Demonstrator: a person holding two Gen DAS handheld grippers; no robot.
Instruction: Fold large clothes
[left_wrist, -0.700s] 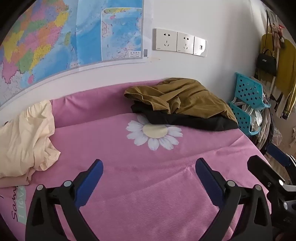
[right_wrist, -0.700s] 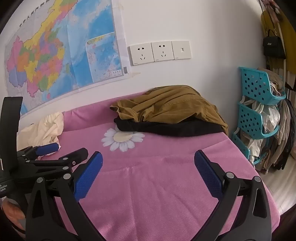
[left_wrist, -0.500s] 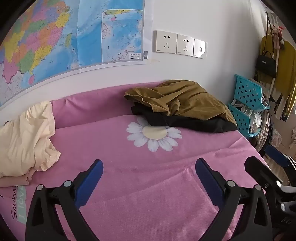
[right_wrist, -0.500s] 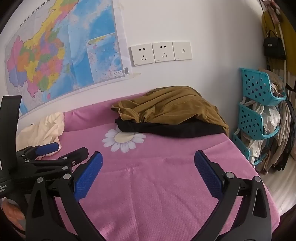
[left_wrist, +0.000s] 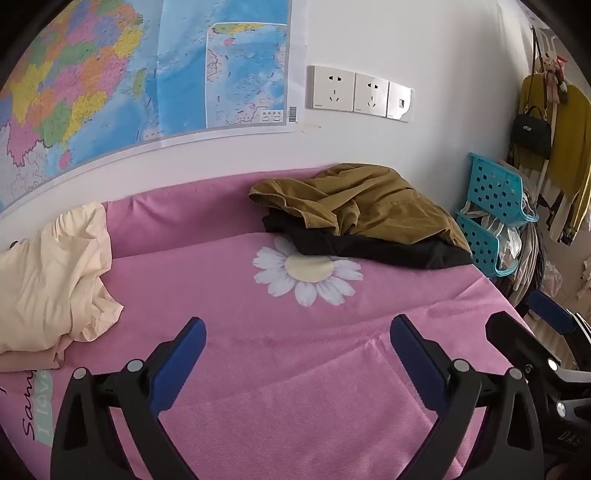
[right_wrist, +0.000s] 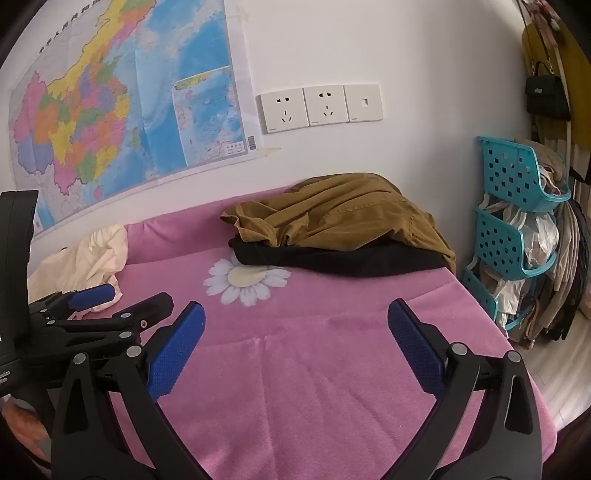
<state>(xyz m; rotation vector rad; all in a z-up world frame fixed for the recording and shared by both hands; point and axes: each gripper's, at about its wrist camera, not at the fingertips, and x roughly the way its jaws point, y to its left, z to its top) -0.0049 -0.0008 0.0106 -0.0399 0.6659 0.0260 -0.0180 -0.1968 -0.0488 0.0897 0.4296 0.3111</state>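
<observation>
A: So, both grippers are hanging over the pink bed (left_wrist: 295, 369) with their fingers spread wide and nothing between them. The left gripper (left_wrist: 295, 354) is pointing at the daisy print (left_wrist: 308, 269); the right gripper (right_wrist: 295, 332) is sitting beside it, at about three o'clock in the left view.

B: Where's the clothing lying?

A: The brown garment (right_wrist: 340, 218) is bunched at twelve o'clock from both grippers, against the wall, well apart from them. It's resting on a black garment (right_wrist: 343, 260) whose edge is touching the daisy. A cream one (left_wrist: 48, 280) is crumpled at nine to ten o'clock.

B: How's the brown one likely handling?

A: I'm judging it as soft and limp, light to lift, probably a woven cloth that's creasing and not slipping. It's going to sag and drag the black one unless it's lifted clear.

B: Where would you be taking hold?

A: Probably at the stitched hem (left_wrist: 284, 201) showing at its near left edge, one gripper there, the other at a far corner, though the heap is hiding which part is which
</observation>
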